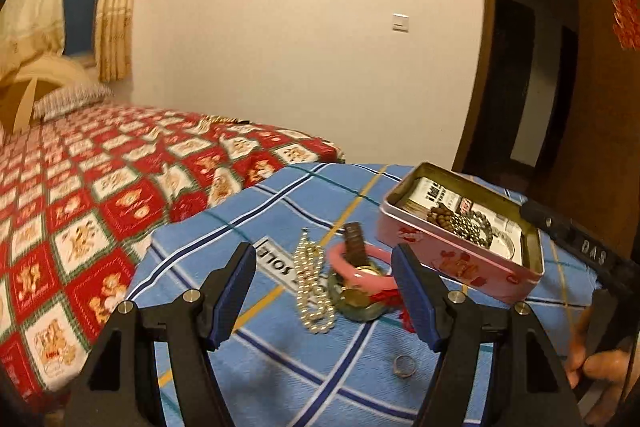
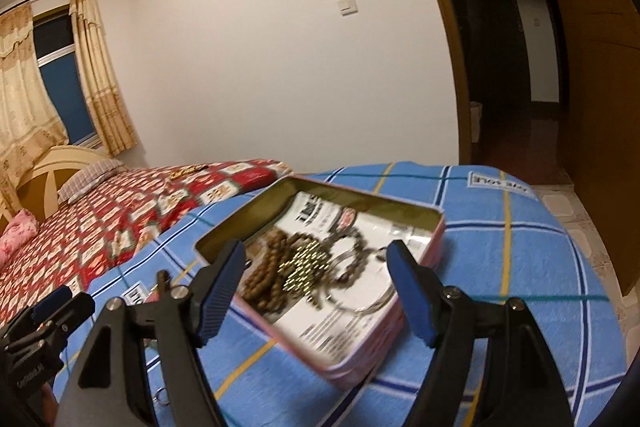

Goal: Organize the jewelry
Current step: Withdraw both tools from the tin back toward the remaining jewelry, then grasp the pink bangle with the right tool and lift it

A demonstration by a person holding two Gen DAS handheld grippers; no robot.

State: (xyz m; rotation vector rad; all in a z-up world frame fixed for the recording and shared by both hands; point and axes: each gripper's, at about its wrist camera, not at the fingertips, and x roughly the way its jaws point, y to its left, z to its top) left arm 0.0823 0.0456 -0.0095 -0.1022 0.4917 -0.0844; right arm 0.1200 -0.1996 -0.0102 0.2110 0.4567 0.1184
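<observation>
A pink tin box stands open on the blue plaid cloth, holding brown beads, a dark bead bracelet and a metal ring on a printed card. In front of my open, empty left gripper lie a pearl-like bead chain, a pink bangle, a brown-strap watch and a green bangle. A small silver ring lies between the fingers, nearer. My right gripper is open and empty over the tin, above its beads.
A bed with a red patterned cover lies left of the blue cloth. A dark open doorway and wooden door are at the right. The right gripper's body shows right of the tin; the left gripper shows at the right view's lower left.
</observation>
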